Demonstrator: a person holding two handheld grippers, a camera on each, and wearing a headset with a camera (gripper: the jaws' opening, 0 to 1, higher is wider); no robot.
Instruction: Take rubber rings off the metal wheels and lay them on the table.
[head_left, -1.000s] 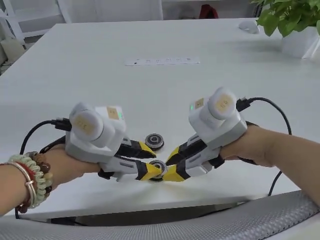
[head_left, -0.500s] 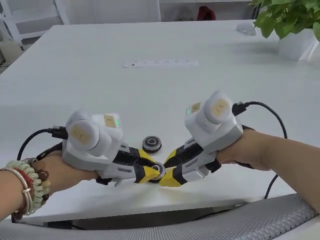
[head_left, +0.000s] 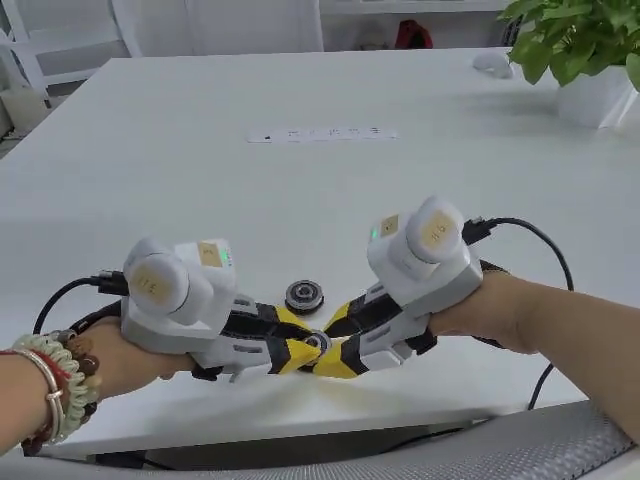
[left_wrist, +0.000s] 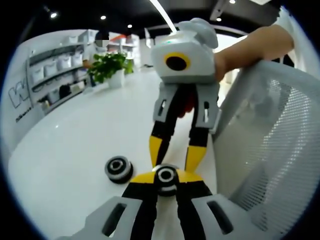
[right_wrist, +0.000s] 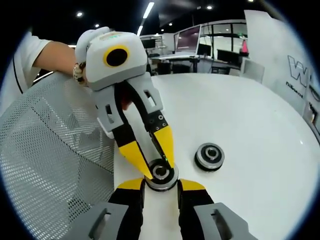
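Note:
A small metal wheel (head_left: 318, 343) with a black rubber ring round its rim is held just above the white table (head_left: 330, 200) near its front edge. My left gripper (head_left: 300, 351) comes from the left and my right gripper (head_left: 340, 352) from the right, and their yellow tips meet on this wheel. In the left gripper view my own jaws (left_wrist: 166, 182) clamp the wheel (left_wrist: 165, 174) while the right gripper (left_wrist: 176, 152) reaches in from above. The right gripper view has its jaws (right_wrist: 161, 186) flanking the wheel (right_wrist: 161, 174). A second ringed wheel (head_left: 304, 295) lies flat just behind.
A white power strip (head_left: 325, 133) lies at mid-table. A potted plant (head_left: 575, 50) stands at the far right corner. A grey mesh chair back (head_left: 400, 450) runs along the table's front edge below the grippers. Cables trail from both grippers.
The head camera has tilted, so the picture has shifted. Both grippers stay closed together on the same wheel and have sunk slightly toward the front edge. The second wheel has not moved.

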